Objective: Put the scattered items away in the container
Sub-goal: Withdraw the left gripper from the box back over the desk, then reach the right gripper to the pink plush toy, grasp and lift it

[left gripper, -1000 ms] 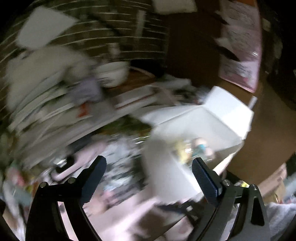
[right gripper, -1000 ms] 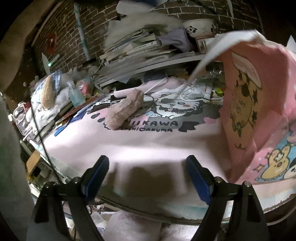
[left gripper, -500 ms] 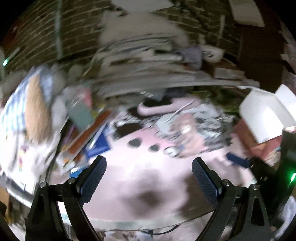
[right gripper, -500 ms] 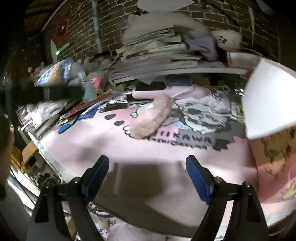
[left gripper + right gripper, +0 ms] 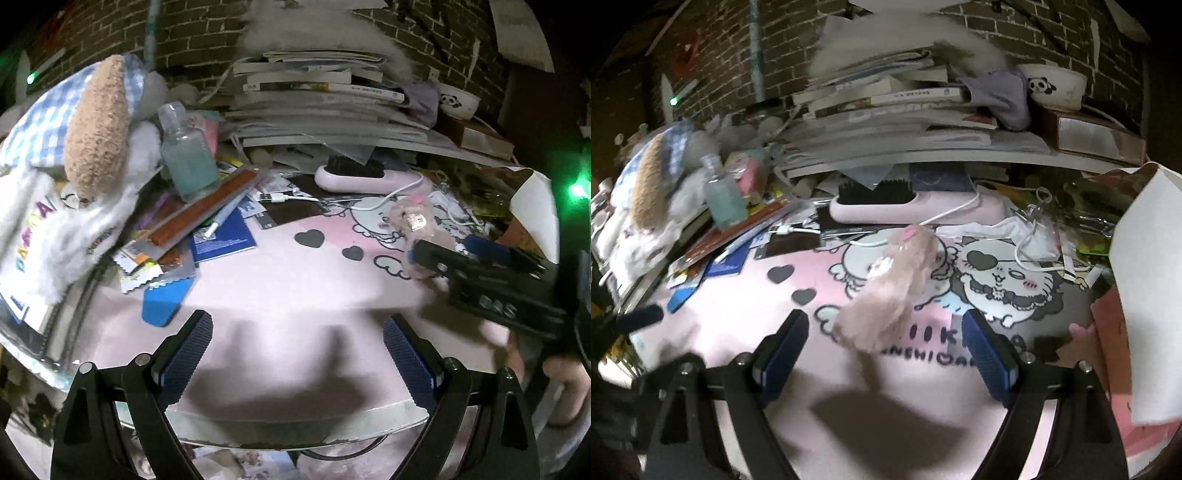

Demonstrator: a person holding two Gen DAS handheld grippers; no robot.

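pink mat [image 5: 746, 325] is the landmark, going left to right. left edge of mat: checked plush toy [image 5: 92, 122], clear bottle [image 5: 186, 158] of pale green liquid standing on flat packets and a blue booklet [image 5: 221, 236]; bottle looks rigid and smooth, likely slippery, best taken around its flat body. back of mat: pink hairbrush [image 5: 908, 203], bristles up, white cable [image 5: 945, 218] draped across it; stiff handle should be an easy hold. middle of mat: fuzzy beige plush pouch [image 5: 886, 291], lying diagonally with a small charm on it; looks soft, light, squashy, so pinch across the narrow middle, judgement only. right gripper [image 5: 886, 343] has jaws wide, nothing between the pads, pouch just ahead of them. left gripper [image 5: 295, 362] also wide and empty over bare mat near the front edge, well apart from the pouch. right edge of mat: pink cartoon-printed box [image 5: 1137, 295] with white flap up, presumably the container; its inside is hidden, contents cannot tell. a fingertip shows at the box's left side.
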